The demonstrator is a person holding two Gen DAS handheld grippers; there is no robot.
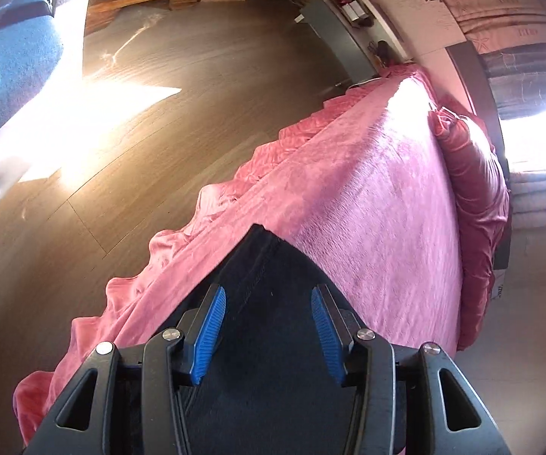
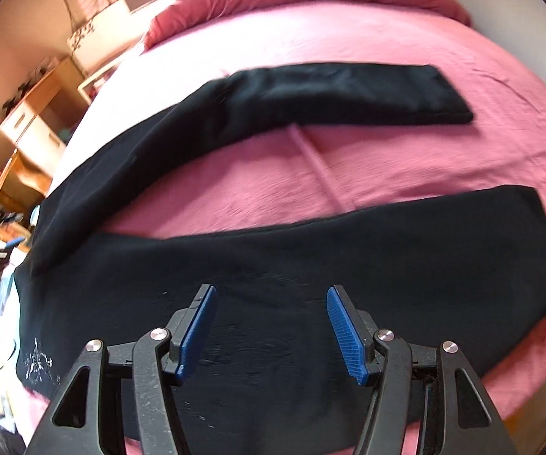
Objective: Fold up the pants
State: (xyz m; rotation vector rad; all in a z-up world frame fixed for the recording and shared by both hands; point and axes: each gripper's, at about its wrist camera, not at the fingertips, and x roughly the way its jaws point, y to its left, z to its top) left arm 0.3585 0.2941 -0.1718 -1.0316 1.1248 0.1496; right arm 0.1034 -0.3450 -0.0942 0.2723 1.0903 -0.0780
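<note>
Pants (image 2: 273,284) flat on bed (image 2: 386,159), beneath both parted, empty grippers: left gripper (image 1: 268,295), right gripper (image 2: 271,295).

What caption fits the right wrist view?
Open right gripper above black pants spread with legs apart on a pink bedspread.

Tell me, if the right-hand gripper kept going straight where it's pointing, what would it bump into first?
Most likely the black pants spread on the pink bed cover. The right gripper points down at the nearer leg, jaws open with nothing between them; how far off the cloth is remains unclear.
</note>
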